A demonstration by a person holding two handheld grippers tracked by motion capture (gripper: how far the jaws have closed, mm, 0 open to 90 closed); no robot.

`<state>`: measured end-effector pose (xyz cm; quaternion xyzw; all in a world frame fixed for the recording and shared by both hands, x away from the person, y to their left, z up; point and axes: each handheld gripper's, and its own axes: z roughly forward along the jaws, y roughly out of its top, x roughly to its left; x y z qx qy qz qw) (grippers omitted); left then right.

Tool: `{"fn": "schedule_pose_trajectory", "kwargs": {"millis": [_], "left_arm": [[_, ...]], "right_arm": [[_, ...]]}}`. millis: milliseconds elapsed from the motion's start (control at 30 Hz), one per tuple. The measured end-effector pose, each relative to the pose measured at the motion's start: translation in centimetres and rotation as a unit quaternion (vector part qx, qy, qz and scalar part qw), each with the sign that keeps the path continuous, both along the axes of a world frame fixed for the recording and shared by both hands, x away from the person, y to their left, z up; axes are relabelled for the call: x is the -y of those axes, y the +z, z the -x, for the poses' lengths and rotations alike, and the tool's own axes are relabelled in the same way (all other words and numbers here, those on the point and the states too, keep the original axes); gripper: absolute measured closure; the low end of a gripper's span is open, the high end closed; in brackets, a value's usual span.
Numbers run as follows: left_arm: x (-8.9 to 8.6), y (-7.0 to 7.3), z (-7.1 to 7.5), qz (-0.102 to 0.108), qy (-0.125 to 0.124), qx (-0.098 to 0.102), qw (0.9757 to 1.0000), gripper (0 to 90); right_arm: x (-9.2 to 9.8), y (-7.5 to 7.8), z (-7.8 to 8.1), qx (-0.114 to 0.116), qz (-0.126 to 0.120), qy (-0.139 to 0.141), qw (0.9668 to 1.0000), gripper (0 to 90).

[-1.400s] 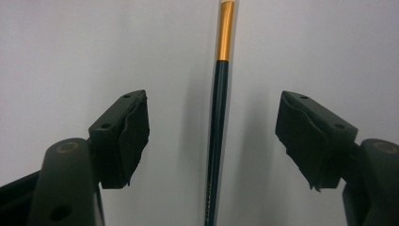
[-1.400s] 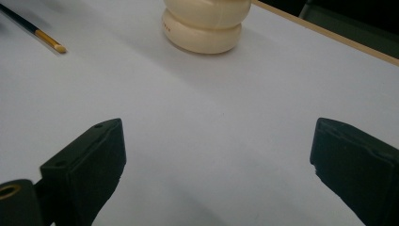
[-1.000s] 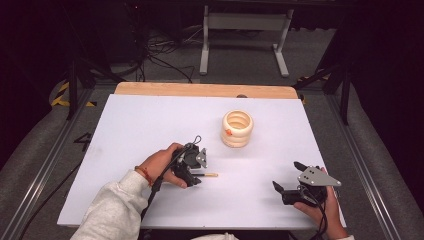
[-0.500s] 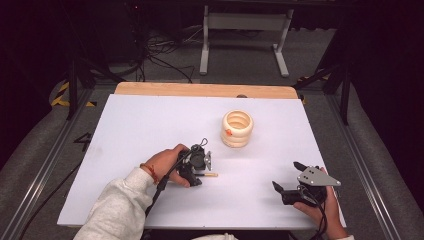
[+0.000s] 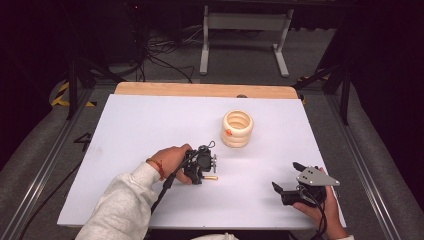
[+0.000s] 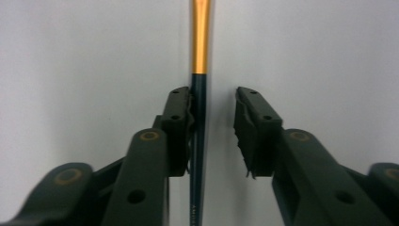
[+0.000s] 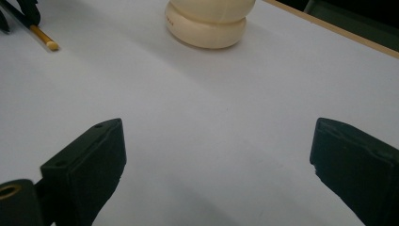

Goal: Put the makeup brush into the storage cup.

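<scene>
Closing in on the pen [image 6: 199, 117]: left gripper [image 6: 214, 129] fingers [image 6: 176, 127] have just been narrowing, one pad touching the barrel, the other with a gap, so not clamped yet. Pen flat on the white tabletop [image 5: 150, 130], gold tip poking out. Lift left to do, probably. Right gripper [image 7: 216, 155] wide open, holding nothing. Count: one pen, one cream ring stack [image 5: 237, 128], two grippers.

A lab bench, set up for recording

I work at a white table [image 5: 150, 125] on metal rails [image 5: 45, 165]; cables [image 5: 160, 60] and a stand's legs [image 5: 245, 30] clutter the dark far floor.
</scene>
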<state>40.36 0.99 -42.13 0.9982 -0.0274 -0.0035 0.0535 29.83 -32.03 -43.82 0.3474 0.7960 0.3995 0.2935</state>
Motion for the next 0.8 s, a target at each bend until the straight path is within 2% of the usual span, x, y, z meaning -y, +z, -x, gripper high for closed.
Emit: {"fn": "schedule_pose_trajectory", "kwargs": {"millis": [133,233,500,600,800], "left_arm": [[0.29,0.02,0.17,-0.011,-0.005,0.005,0.9999,74.7],[0.29,0.02,0.20,-0.011,-0.003,0.008,0.9999,82.8],[-0.25,-0.06,0.20,0.007,0.008,0.005,0.9999,82.9],[-0.18,-0.11,0.09,0.006,0.010,0.002,0.9999,82.0],[0.17,-0.12,0.34,-0.004,0.019,0.009,0.9998,81.9]], "right_arm": [[-0.07,-0.06,0.00,-0.002,0.003,0.003,1.0000,5.0],[-0.10,-0.06,-0.01,-0.002,0.004,0.003,1.0000,4.9],[-0.10,-0.05,0.02,-0.003,0.004,0.002,1.0000,4.9],[-0.18,-0.09,-0.01,-0.005,0.004,0.002,1.0000,4.9],[-0.14,-0.02,-0.02,-0.004,0.003,0.000,1.0000,4.9]]}}
